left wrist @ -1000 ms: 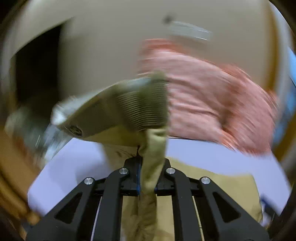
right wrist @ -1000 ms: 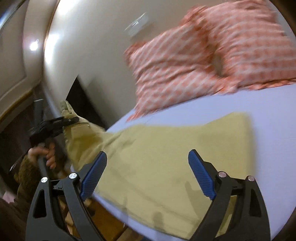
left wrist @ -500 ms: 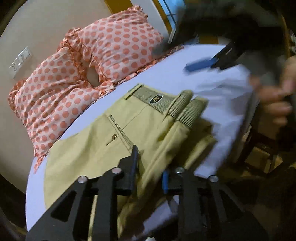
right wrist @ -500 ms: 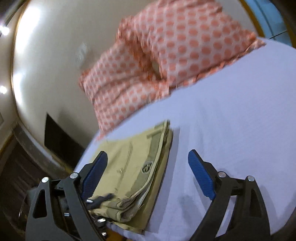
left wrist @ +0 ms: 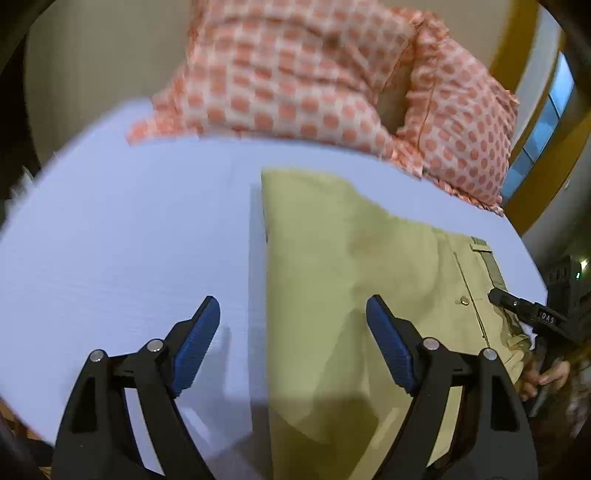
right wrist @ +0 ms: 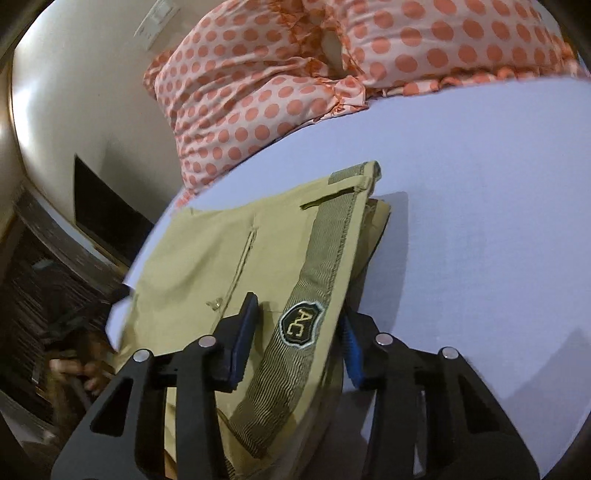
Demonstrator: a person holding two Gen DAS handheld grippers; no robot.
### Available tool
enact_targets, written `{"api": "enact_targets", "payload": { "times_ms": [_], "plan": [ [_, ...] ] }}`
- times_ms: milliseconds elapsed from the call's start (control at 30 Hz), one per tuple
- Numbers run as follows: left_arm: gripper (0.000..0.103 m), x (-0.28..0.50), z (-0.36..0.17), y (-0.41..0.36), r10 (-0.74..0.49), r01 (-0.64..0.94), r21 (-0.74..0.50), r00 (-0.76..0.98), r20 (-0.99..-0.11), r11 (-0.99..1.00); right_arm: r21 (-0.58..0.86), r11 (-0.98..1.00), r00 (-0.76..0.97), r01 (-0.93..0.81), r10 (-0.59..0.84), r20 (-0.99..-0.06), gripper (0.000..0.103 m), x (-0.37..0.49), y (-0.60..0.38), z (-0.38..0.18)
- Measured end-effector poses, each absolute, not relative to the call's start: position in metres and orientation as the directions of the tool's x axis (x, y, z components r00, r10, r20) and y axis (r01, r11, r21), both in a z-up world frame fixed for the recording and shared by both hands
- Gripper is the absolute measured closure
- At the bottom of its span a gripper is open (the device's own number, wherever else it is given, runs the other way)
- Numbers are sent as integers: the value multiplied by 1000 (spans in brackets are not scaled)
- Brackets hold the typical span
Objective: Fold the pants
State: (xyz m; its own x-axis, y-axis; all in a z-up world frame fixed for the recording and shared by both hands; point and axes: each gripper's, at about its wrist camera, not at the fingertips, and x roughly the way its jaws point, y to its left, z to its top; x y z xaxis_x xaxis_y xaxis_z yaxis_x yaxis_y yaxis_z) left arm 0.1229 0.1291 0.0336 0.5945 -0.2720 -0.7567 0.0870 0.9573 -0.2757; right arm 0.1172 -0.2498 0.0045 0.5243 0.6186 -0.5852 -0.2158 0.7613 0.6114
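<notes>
two grippers work one pair of pants, and only one has cloth between its fingers.

left wrist view: the left gripper (left wrist: 291, 343) hangs with its jaws wide and nothing between them. the pants (left wrist: 354, 280) lie folded flat on the sheet (left wrist: 122, 251), ahead and to the right of the jaws. their straight folded edge runs away from the camera, and the right blue pad sits over the cloth while the left pad is over bare sheet. the long axis of the bundle runs from near the camera toward the pillows (left wrist: 332, 85). at the far right the tip of the right gripper (left wrist: 517, 306) touches the waistband side near a small button (left wrist: 463, 301); white letters on its finger seem to read "das". the view is a little blurred.

right wrist view: the right gripper (right wrist: 299, 339) is narrowed around the waistband (right wrist: 317, 280), which rises between the two pads; it looks like a grip on the band, though the right pad is partly hidden by cloth. the band runs lengthwise away from the jaws toward the pillows (right wrist: 295, 74). a shield patch (right wrist: 301, 324) on it reads "ac". a wall plate (right wrist: 157, 18) shows top left.

judging by this, the right hand is the nearer and the better placed for any next fold or tidy; the left would have to swing right to reach the edge.
</notes>
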Motion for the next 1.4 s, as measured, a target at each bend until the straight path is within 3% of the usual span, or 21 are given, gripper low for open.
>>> {"api": "enact_targets", "payload": {
  "times_ms": [100, 200, 233, 267, 333, 367, 533, 700, 767, 833, 900, 967, 1000, 1067, 1167, 1267, 1333, 1400],
  "plan": [
    [22, 150, 16, 123, -391, 146, -369, 488, -780, 918, 629, 739, 503, -242, 649, -570, 62, 121, -247, 3],
    [25, 156, 14, 115, -426, 171, -394, 474, -770, 903, 711, 649, 421, -272, 744, -519, 80, 125, -242, -3],
    [37, 156, 13, 112, -420, 168, -389, 467, -778, 906, 755, 600, 395, -263, 781, -483, 84, 127, -245, -6],
    [62, 157, 12, 111, -401, 163, -369, 468, -788, 915, 779, 572, 384, -258, 800, -460, 86, 129, -248, -7],
    [81, 157, 19, 112, -430, 174, -396, 454, -780, 902, 805, 538, 371, -249, 821, -434, 87, 135, -252, -2],
    [87, 159, 24, 112, -441, 179, -406, 456, -773, 896, 803, 540, 372, -252, 820, -435, 87, 139, -252, 4],
    [92, 194, 64, 75, -345, 234, -256, 560, -753, 938, 713, 621, 461, -325, 762, -454, 88, 176, -250, 60],
    [86, 252, 70, 34, -240, 215, -130, 641, -729, 968, 633, 736, 612, -238, 620, -491, 87, 224, -277, 73],
    [78, 270, 58, 19, -137, 167, -40, 622, -771, 985, 558, 818, 611, -139, 514, -602, 80, 240, -279, 55],
    [78, 266, 55, 20, -20, 112, 68, 640, -768, 991, 445, 895, 559, -32, 385, -734, 72, 246, -280, 37],
    [74, 248, 63, 32, 32, 76, 117, 693, -720, 990, 429, 903, 589, -4, 349, -729, 61, 237, -295, 38],
    [64, 219, 78, 44, -32, 89, 50, 738, -674, 995, 438, 899, 671, -11, 332, -663, 53, 216, -305, 51],
    [60, 200, 86, 44, -120, 142, -19, 750, -650, 990, 461, 886, 686, -52, 367, -629, 51, 210, -306, 56],
    [37, 179, 91, 34, -239, 232, -96, 738, -631, 968, 507, 851, 664, -140, 461, -589, 35, 200, -296, 59],
    [33, 175, 73, 3, -354, 331, -174, 626, -695, 927, 514, 835, 599, -195, 516, -612, 27, 200, -268, 48],
    [35, 198, 31, -14, -310, 267, -197, 494, -812, 943, 500, 857, 555, -127, 479, -680, 26, 208, -263, 29],
    [34, 196, 23, -18, -276, 254, -163, 515, -812, 953, 531, 841, 554, -104, 492, -671, 26, 205, -270, 29],
    [24, 182, 30, -18, -215, 229, -103, 545, -810, 968, 510, 858, 571, -65, 451, -686, 25, 192, -274, 37]
  ]
}}
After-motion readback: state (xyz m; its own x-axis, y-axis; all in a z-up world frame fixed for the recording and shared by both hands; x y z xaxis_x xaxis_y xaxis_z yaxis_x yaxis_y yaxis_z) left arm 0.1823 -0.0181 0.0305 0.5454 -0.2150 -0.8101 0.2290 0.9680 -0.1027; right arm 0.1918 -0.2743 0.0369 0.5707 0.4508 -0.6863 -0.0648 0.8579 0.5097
